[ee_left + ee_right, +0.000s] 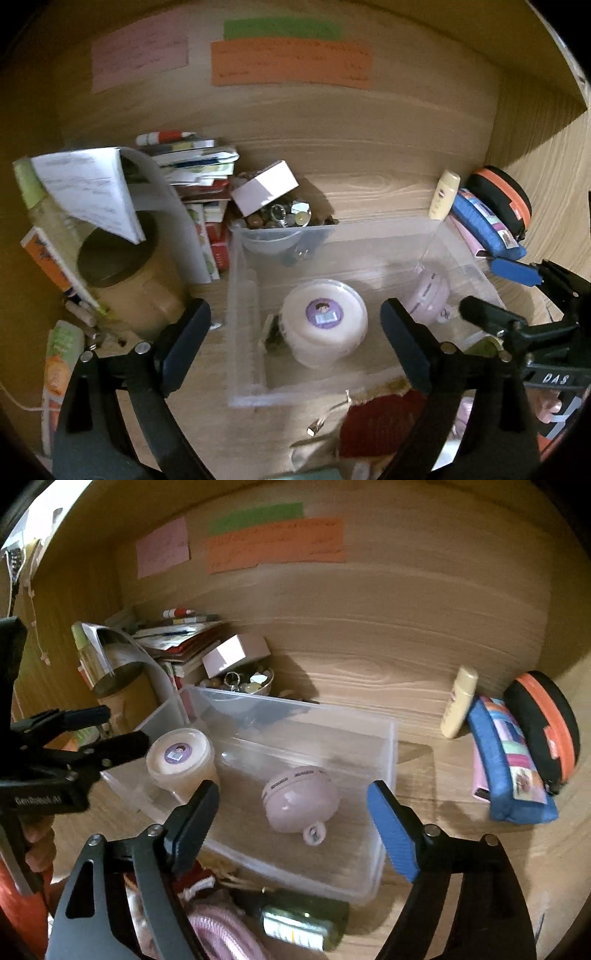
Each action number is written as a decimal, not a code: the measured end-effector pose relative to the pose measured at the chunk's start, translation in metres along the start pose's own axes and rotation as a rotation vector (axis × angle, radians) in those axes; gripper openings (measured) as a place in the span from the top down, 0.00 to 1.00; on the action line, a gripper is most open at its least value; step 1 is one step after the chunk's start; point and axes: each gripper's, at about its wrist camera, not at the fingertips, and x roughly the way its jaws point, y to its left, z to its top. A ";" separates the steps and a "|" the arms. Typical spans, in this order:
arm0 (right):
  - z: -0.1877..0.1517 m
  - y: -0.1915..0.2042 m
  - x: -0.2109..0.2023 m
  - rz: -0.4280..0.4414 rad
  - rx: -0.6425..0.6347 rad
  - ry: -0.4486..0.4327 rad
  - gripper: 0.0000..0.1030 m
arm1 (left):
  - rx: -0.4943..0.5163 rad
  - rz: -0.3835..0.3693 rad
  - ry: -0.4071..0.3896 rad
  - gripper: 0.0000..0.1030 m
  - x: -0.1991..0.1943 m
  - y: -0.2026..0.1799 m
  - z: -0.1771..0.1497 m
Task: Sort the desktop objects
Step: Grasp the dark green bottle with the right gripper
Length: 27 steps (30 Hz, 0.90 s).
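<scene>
Both my grippers, left and right, hang spread wide, gripping nothing. Beneath them, the clear bin holds a white tub and a pink round case, apart.

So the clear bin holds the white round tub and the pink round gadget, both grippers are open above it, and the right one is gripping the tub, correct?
Not quite. The right gripper grips nothing; the right wrist view shows its jaws apart and empty. The clear bin does hold the white round tub and the pink round gadget, and the left gripper is open too.
</scene>
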 end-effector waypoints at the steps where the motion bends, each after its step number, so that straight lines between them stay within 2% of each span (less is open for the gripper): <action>1: -0.001 -0.002 -0.004 -0.006 0.006 -0.001 0.22 | -0.005 0.002 0.001 0.07 -0.003 0.002 -0.001; 8: -0.016 -0.014 -0.027 -0.032 0.038 0.009 0.22 | -0.019 0.030 0.019 0.07 -0.023 0.011 -0.019; 13: -0.034 -0.019 -0.030 -0.039 0.061 0.048 0.22 | -0.014 0.043 0.052 0.07 -0.032 0.014 -0.039; 21: -0.065 -0.016 -0.004 -0.029 0.077 0.174 0.22 | -0.023 0.051 0.096 0.07 -0.033 0.018 -0.066; 27: -0.069 -0.015 0.010 -0.004 0.086 0.213 0.22 | -0.029 0.060 0.133 0.07 -0.032 0.025 -0.085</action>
